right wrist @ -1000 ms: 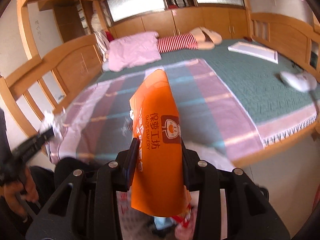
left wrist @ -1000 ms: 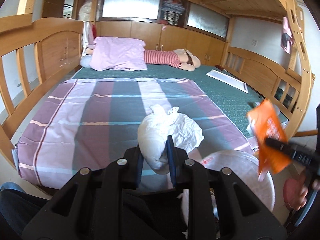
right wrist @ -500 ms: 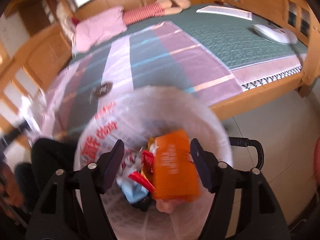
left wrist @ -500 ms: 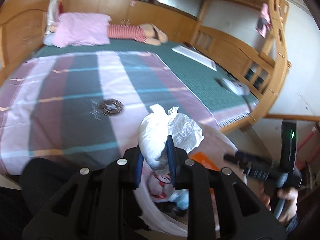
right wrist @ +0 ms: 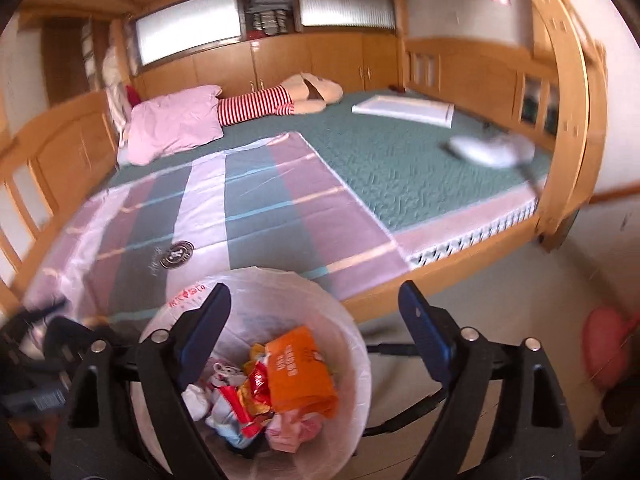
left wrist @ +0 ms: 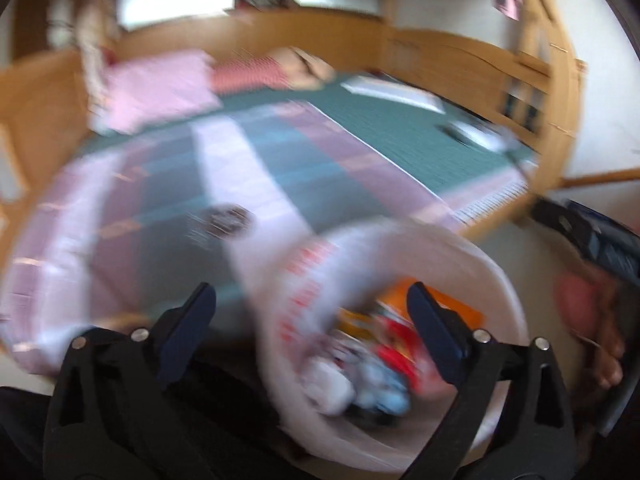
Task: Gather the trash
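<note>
Hovering: two grippers, left (left wrist: 308, 316) and right (right wrist: 314, 312), jaws just opened, empty; one bin (right wrist: 352, 320).

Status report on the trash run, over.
Left gripper and right gripper both just opened, nothing between jaws. Orange wrapper and white wad in lined bin. Nothing in the way.

Both the left tongs (left wrist: 310, 320) and the right tongs (right wrist: 314, 316) point downward, jaws just opened wide with nothing gripped between them.
</note>
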